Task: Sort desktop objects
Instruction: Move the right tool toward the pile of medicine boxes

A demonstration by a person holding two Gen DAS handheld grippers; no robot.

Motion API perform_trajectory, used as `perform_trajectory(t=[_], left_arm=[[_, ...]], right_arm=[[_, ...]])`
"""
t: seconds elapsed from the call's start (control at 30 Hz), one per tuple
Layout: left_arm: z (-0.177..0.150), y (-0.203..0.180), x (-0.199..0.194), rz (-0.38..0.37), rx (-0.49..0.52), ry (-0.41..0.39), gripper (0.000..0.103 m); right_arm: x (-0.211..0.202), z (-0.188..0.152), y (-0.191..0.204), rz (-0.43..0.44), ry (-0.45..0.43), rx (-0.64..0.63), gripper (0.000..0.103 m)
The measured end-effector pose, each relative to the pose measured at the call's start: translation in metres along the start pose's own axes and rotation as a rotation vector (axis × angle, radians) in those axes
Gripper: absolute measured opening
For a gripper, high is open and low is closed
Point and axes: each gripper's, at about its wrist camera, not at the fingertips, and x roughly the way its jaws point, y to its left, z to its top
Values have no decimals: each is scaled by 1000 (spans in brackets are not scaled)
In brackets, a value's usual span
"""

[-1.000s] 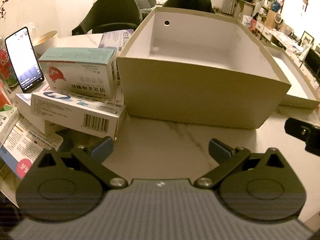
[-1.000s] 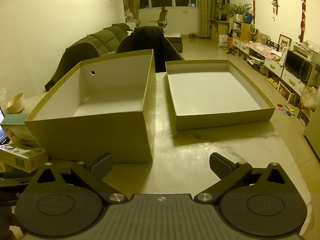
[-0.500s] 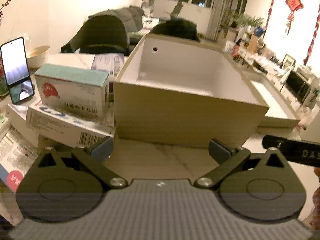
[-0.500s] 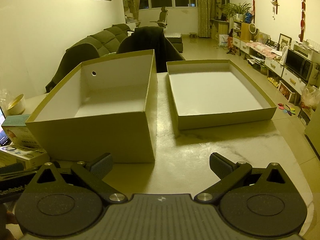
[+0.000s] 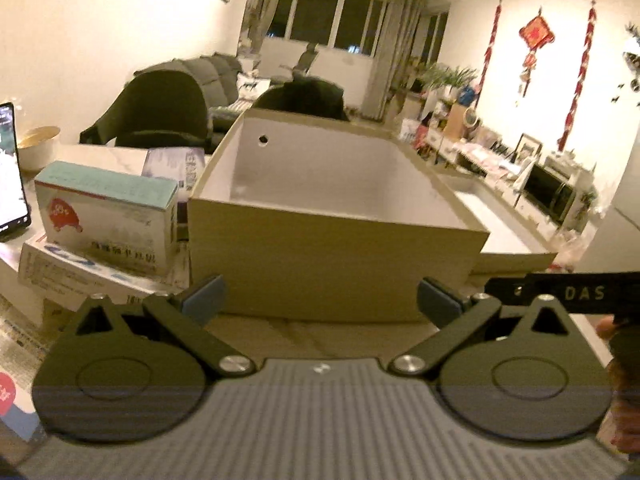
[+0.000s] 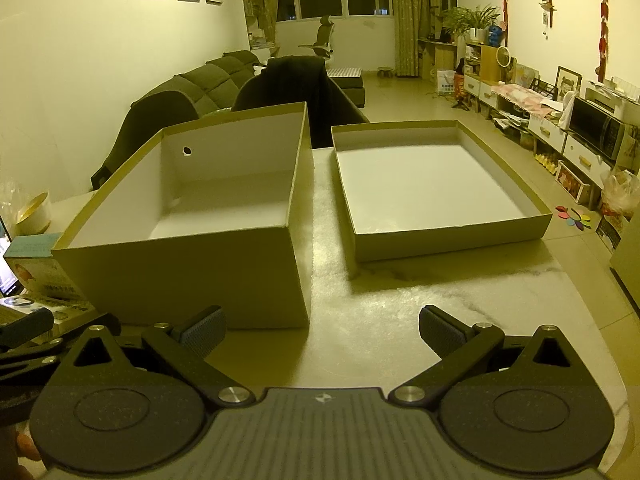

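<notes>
Left tool point(image 5: 320, 300): jaws spread wide, nothing between them, held low over the worktop point(image 5: 304, 332) just short of the deep box point(image 5: 336, 264). Right tool point(image 6: 322, 328): likewise released and empty, facing the gap between the deep box and the shallow lid point(image 6: 436, 184) to its right. Both containers hold nothing. Medicine cartons point(image 5: 104, 216) lie stacked at the left, touching the deep box's left wall. A phone point(image 5: 10, 176) stands at far left.

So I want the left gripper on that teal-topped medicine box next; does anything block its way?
Nothing visible does. The left gripper is open and holds nothing, and the teal-topped medicine box sits on top of the stack, left of the deep cardboard box.
</notes>
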Motion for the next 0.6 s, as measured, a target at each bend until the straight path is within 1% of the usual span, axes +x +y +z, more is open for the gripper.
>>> perform_trajectory(t=[0.13, 0.17, 0.37, 0.6], left_arm=[[-2, 2, -4, -28, 4, -46, 103], [-2, 2, -5, -21, 3, -55, 103], [-2, 3, -5, 15, 24, -52, 103], [-1, 9, -7, 49, 14, -38, 103]], right_arm=[[-1, 0, -2, 3, -7, 5, 103], [-1, 0, -2, 4, -10, 6, 103], [-5, 1, -2, 6, -31, 8, 103], [-7, 1, -2, 15, -45, 15, 103]])
